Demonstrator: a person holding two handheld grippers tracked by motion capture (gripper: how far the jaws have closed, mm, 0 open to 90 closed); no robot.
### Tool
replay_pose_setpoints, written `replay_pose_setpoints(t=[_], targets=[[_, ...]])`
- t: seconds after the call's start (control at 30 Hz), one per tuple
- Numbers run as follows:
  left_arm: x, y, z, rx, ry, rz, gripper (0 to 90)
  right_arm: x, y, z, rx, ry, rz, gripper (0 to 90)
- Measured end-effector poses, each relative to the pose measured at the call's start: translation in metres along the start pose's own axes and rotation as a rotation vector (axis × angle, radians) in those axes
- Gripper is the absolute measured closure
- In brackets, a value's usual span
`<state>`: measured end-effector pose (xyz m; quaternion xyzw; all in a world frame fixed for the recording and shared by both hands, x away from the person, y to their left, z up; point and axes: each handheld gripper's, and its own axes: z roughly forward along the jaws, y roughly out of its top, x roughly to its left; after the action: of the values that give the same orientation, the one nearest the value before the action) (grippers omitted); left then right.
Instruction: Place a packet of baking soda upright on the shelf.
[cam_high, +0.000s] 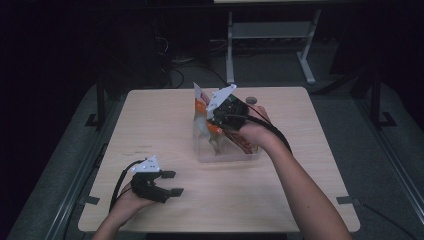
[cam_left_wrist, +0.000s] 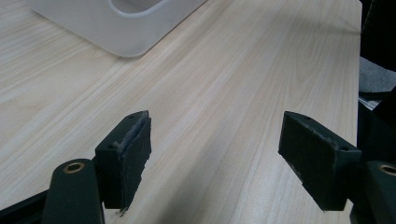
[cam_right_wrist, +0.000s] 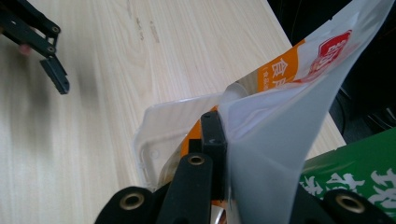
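On the pale worktop (cam_high: 160, 125), the right hand-held gripper (cam_high: 216, 111) pinches the upright pouch (cam_high: 201, 107) over the clear tub (cam_high: 227, 155), at two o'clock from the wide-open, empty left hand-held gripper (cam_high: 172, 183).

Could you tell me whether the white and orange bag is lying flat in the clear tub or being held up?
Held up: the right gripper is shut on the bag, whose top rises above the clear tub.

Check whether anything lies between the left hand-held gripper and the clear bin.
Nothing visible does. The left hand-held gripper rests open on the table, and only bare wood separates it from the clear bin.
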<state>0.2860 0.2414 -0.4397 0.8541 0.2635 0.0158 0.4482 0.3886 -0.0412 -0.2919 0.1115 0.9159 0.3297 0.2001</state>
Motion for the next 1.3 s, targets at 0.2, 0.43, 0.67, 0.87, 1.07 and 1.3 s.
replay_pose_setpoints(t=[0.2, 0.43, 0.67, 0.87, 1.07, 1.3], targets=[[0.0, 0.0, 0.0, 0.001, -0.001, 0.002, 24.8, -0.002, 0.001, 0.006, 0.02, -0.007, -0.002, 90.0], [0.0, 0.0, 0.001, 0.012, -0.005, 0.008, 24.9, 0.002, -0.008, 0.017, 0.034, 0.0, 0.013, 90.0], [-0.001, 0.0, 0.004, 0.02, -0.012, 0.011, 24.8, 0.004, -0.019, 0.031, 0.046, 0.013, 0.021, 90.0], [-0.002, 0.0, 0.005, 0.031, -0.017, 0.021, 24.8, 0.006, -0.025, 0.036, 0.023, 0.031, 0.055, 89.9], [-0.002, 0.0, 0.007, 0.033, -0.022, 0.019, 24.9, 0.005, -0.025, 0.035, 0.027, 0.037, 0.079, 89.2], [-0.003, -0.001, 0.008, 0.038, -0.026, 0.021, 24.8, 0.004, -0.029, 0.029, -0.013, 0.033, 0.099, 75.2]])
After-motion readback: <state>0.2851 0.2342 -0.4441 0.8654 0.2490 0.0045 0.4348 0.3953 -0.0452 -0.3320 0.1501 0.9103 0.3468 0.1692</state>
